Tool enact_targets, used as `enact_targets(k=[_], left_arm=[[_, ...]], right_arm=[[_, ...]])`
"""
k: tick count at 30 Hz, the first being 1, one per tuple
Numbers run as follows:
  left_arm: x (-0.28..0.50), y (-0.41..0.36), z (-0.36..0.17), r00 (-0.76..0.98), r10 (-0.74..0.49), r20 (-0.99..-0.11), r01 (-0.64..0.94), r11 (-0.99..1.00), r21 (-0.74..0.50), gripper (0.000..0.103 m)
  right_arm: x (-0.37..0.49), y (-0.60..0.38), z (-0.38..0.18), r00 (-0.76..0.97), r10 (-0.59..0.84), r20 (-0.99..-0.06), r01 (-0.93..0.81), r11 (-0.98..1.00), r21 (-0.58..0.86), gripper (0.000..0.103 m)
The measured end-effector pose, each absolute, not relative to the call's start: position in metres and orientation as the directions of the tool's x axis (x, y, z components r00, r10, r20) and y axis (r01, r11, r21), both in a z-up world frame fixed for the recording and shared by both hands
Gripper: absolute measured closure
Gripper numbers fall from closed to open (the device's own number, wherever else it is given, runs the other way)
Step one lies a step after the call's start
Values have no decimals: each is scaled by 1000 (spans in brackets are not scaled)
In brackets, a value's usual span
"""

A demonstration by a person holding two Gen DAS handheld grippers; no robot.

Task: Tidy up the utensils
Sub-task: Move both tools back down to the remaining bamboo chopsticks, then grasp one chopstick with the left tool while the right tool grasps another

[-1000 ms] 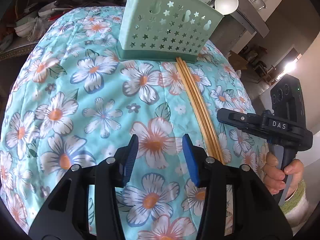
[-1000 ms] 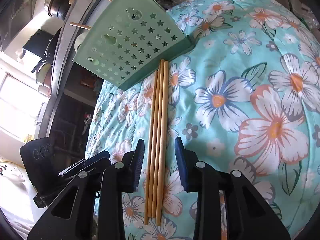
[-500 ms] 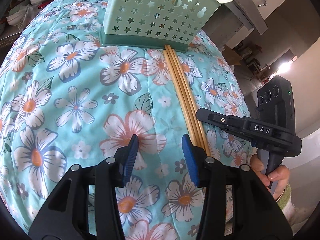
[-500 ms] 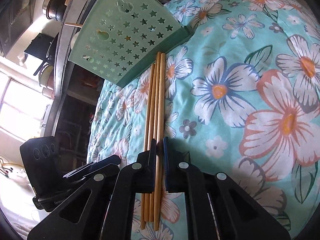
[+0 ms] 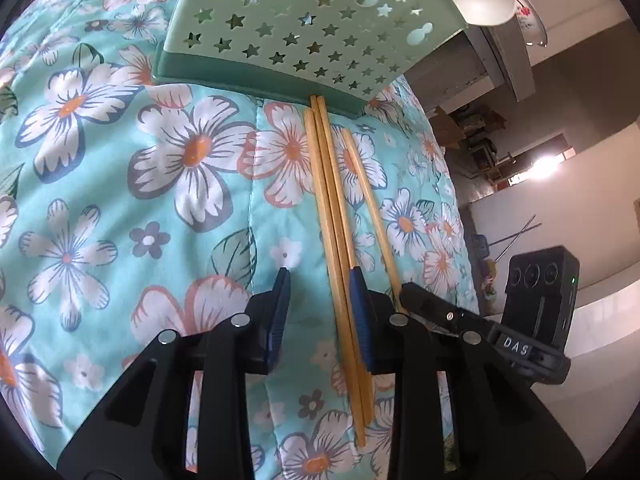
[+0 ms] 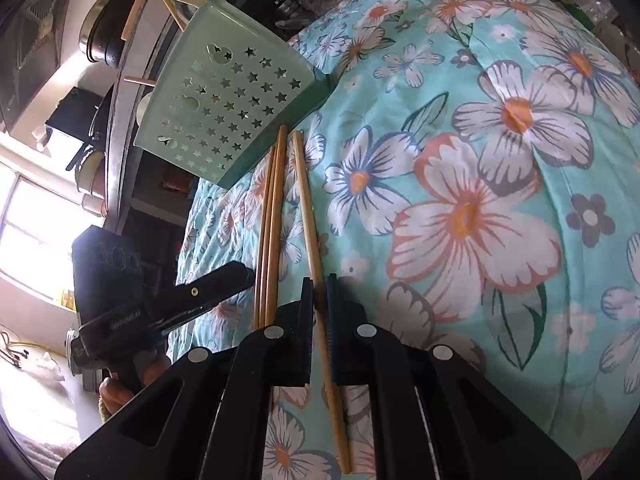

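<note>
One chopstick [image 6: 316, 264] is pinched in the right tool [image 6: 320, 304]; the left tool [image 5: 320, 312], closing on the rest [image 5: 336, 264], could scatter them across the quilt [image 5: 120, 200].

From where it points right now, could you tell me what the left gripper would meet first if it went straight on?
Probably the floral quilt, since the left gripper tilts down at it. The bundled chopsticks lie along its right pad, and the green basket stands farther on. Depth is unclear.

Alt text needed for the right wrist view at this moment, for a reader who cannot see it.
The right gripper is shut on a single wooden chopstick, drawn slightly apart from three more chopsticks lying together on a floral quilt. A green star-punched utensil basket stands just beyond their far tips, and the left gripper reaches in from the left.
</note>
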State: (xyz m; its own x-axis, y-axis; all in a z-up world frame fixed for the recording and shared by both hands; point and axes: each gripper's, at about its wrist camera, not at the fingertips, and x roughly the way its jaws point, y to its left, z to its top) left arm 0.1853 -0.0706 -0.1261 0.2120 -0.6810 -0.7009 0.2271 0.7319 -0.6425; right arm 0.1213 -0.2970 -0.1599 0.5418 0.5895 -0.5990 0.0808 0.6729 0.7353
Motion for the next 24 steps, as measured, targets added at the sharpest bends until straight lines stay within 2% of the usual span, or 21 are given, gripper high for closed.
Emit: enact_targets(k=[4,15,24], left_arm=[[199,-72,-137,187,-717,-672,171,697,-697,85],[203,-69,-154,162,-803,-573,88,591,-802,97],[198,-56,-152,183,-809,-558,75,578,-813,98]], right_arm=[[118,-300,-163,542,595,-594,85,664,742,96],[123,-298,-166,535,601,-594,87,660,746,96],[124,-298,-167,533,599,-597,85,664,742,96]])
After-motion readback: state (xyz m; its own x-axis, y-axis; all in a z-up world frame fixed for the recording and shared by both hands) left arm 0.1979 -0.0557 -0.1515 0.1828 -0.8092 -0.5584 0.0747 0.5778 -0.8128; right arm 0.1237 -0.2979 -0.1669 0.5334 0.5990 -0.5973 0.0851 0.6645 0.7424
